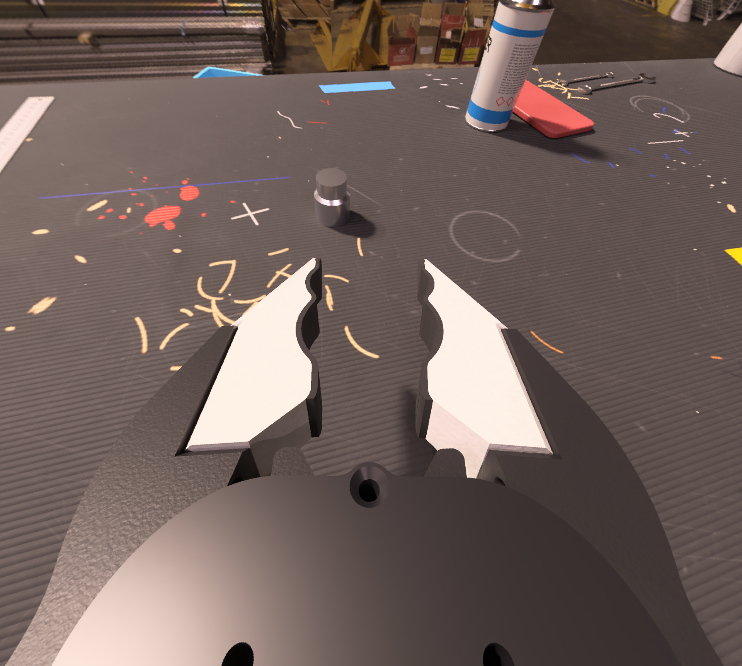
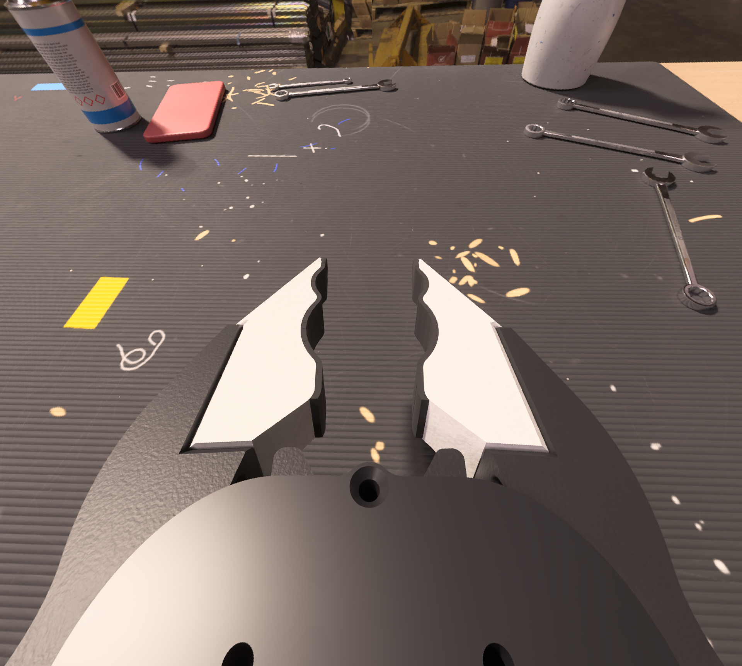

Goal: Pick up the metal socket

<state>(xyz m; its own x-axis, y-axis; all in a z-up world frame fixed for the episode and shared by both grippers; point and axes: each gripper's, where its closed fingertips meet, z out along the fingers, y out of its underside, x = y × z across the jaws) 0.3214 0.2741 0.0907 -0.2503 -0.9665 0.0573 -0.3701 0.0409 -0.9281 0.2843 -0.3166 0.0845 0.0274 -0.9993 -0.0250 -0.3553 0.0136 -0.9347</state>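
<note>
The metal socket (image 1: pixel 331 197) is a small grey stepped cylinder standing upright on the dark mat in the left wrist view. It stands ahead of my left gripper (image 1: pixel 370 262) and slightly left of its midline, a short way beyond the fingertips. My left gripper is open and empty. My right gripper (image 2: pixel 369 261) is open and empty over bare mat. The socket does not show in the right wrist view.
A spray can (image 1: pixel 506 62) with a yellow cap and a red flat block (image 1: pixel 551 111) stand at the far right; both show in the right wrist view, can (image 2: pixel 72 60), block (image 2: pixel 185 111). Several wrenches (image 2: pixel 620 146) and a white vase (image 2: pixel 578 8) lie right. A ruler (image 1: pixel 22 124) lies far left.
</note>
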